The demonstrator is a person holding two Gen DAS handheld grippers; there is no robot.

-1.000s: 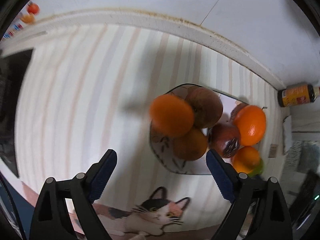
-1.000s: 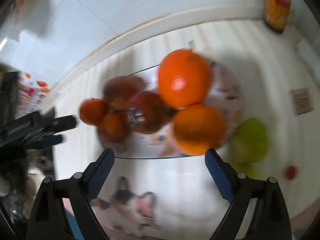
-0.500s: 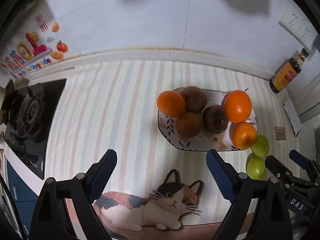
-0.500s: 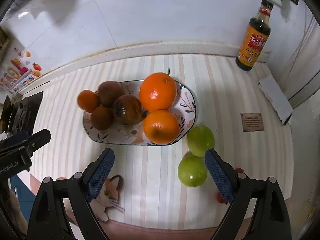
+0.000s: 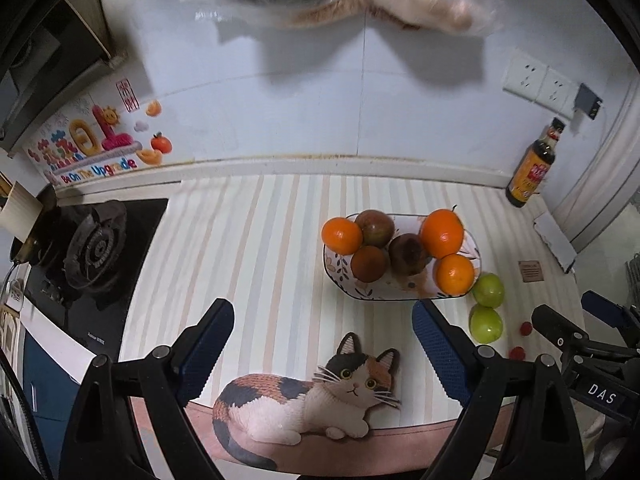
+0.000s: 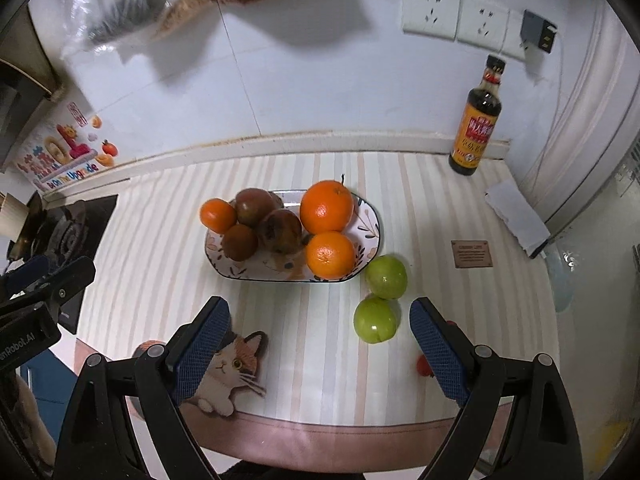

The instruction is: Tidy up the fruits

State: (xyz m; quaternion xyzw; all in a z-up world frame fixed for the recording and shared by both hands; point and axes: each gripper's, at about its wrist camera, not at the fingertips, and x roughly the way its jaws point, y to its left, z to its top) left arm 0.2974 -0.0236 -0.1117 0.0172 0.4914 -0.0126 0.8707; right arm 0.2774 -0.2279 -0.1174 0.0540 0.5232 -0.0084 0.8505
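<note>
Left wrist view. The left gripper [image 5: 323, 342] was held above the striped mat [image 5: 248, 256], its jaws spread wide and holding nothing. A patterned plate [image 5: 400, 292] lay ahead and to the right, carrying three oranges, the largest [image 5: 442, 233] at its right rear, and three dark reddish-brown fruits, one [image 5: 409, 253] at the centre. Two green fruits, the nearer [image 5: 486, 323] and the farther [image 5: 487, 289], rested on the mat just beside the plate's right end. Two small red fruits [image 5: 526, 328] lay to their right. The right gripper's body [image 5: 592, 344] showed at the right edge. A cat figure [image 5: 312, 396] decorated the mat's near edge; a gas burner [image 5: 94, 246] stood at left and a sauce bottle [image 5: 532, 170] at the wall.

Right wrist view. The right gripper [image 6: 318, 344] was likewise spread wide and empty. The near green fruit [image 6: 375, 320] lay just inside its right finger, close beside the far one [image 6: 386, 277], which sat against the plate [image 6: 368, 232]. One small red fruit [image 6: 423, 365] showed beside the right finger
</note>
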